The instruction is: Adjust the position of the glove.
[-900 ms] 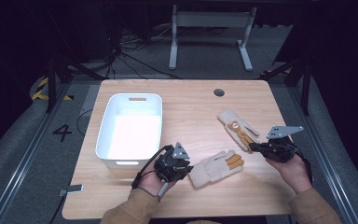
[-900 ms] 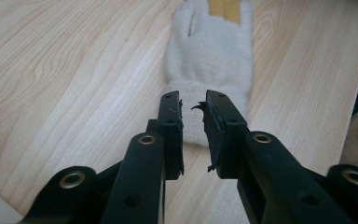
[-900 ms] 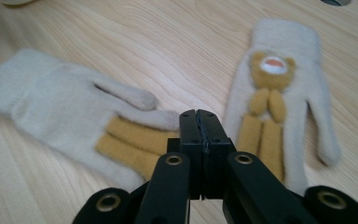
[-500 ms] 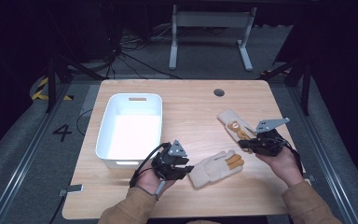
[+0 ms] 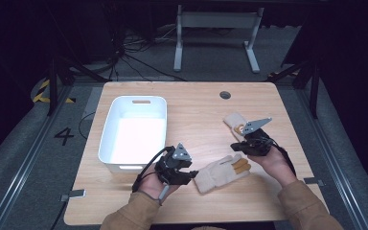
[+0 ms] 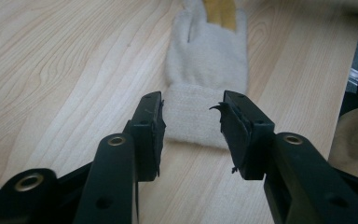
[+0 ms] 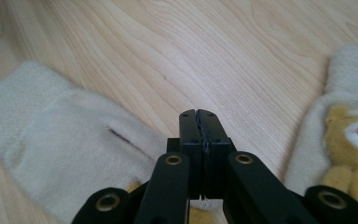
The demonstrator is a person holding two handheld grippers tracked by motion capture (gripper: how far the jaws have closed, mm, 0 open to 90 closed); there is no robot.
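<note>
My left gripper (image 6: pixel 193 128) gapes wide at the near glove's (image 5: pixel 219 172) cuff; my right gripper (image 7: pixel 199 122) is pressed closed, gripping nothing, between both gloves. Far glove (image 5: pixel 235 120) lies flat; the white bin (image 5: pixel 134 103) holds nothing (so nothing seems done).

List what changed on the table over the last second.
The right tongs moved in from the right edge toward the near glove, now shut just above its fingertip end. The left tongs turned toward that glove's cuff, open around it. Both gloves, including the far glove, and the white bin stayed put.
</note>
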